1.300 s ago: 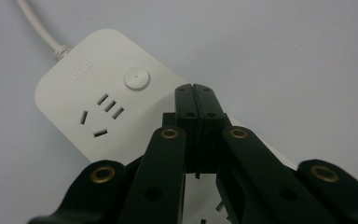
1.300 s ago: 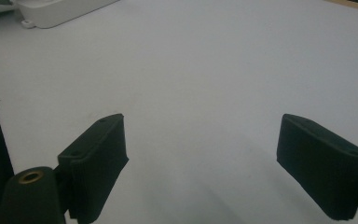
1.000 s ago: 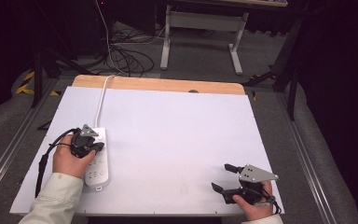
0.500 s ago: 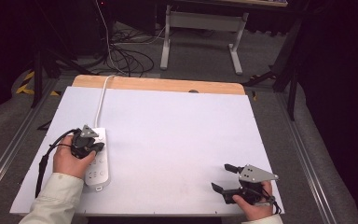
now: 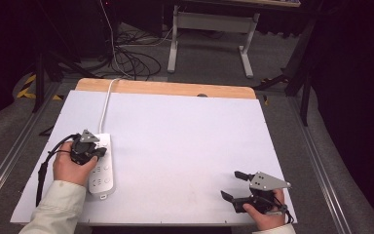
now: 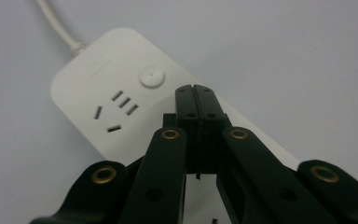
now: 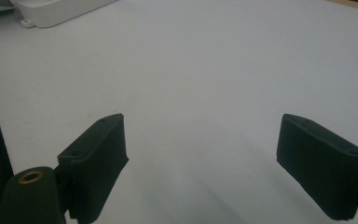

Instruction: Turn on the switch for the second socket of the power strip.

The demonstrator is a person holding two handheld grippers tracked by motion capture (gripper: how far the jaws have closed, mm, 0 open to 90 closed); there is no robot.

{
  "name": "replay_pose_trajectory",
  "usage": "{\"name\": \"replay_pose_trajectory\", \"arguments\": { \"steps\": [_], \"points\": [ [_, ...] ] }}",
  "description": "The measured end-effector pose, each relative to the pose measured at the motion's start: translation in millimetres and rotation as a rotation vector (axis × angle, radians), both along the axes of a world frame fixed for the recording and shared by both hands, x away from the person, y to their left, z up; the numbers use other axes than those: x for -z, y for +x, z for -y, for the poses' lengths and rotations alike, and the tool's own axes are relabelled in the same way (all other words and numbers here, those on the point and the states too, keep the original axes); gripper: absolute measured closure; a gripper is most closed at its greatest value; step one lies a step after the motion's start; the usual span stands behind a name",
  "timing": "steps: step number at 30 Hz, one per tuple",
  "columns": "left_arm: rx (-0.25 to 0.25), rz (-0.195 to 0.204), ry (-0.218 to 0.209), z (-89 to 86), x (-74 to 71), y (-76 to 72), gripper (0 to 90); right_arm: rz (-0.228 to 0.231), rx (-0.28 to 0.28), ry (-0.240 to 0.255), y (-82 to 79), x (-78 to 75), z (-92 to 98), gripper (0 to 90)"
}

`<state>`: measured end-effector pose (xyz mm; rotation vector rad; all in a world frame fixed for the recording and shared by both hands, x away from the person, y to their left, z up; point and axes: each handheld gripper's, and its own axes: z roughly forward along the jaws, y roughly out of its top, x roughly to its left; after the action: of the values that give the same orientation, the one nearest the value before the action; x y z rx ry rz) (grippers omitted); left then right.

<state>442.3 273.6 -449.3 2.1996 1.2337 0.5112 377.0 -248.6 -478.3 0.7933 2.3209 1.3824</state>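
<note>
While the white power strip (image 5: 101, 165) lay at the table's (image 5: 185, 141) left edge, the left gripper (image 6: 196, 95) hovered over it near its round button (image 6: 152, 78), jaws shut and empty. The right gripper (image 5: 234, 185) rested apart, jaws wide. An off-centre press could probably skid the strip.

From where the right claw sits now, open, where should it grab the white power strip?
Take the power strip across its two long sides near its free near end, coming down from above. It lies flat on the white table, so only its narrow width suits the right claw. Its cord leaves the far end, and the shut left claw hovers over the middle.
</note>
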Motion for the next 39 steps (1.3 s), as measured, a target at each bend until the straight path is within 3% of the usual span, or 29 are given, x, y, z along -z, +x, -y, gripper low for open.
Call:
{"name": "replay_pose_trajectory", "arguments": {
  "steps": [4, 12, 31, 36, 39],
  "points": [
    [0.016, 0.053, -0.043, 0.9, -11.5, -6.3, 90.0, -0.001, 0.002, 0.000, 1.0, 0.6, 0.5, 16.4],
    [0.032, 0.048, -0.065, 0.6, -16.4, -8.7, 89.9, 0.000, 0.002, 0.000, 0.5, 0.4, 0.7, 16.4],
    [0.067, 0.095, -0.102, 3.4, -31.2, -17.0, 89.0, -0.002, 0.002, -0.002, 0.9, 1.1, 0.7, 16.4],
    [0.086, 0.112, -0.129, 6.5, -36.6, -21.2, 78.0, -0.004, 0.002, -0.001, 0.9, 1.2, 0.9, 16.4],
    [0.068, 0.147, -0.158, 7.4, -42.5, -25.6, 60.2, -0.006, 0.002, 0.001, 1.0, 1.2, 1.0, 16.4]
  ]
}}
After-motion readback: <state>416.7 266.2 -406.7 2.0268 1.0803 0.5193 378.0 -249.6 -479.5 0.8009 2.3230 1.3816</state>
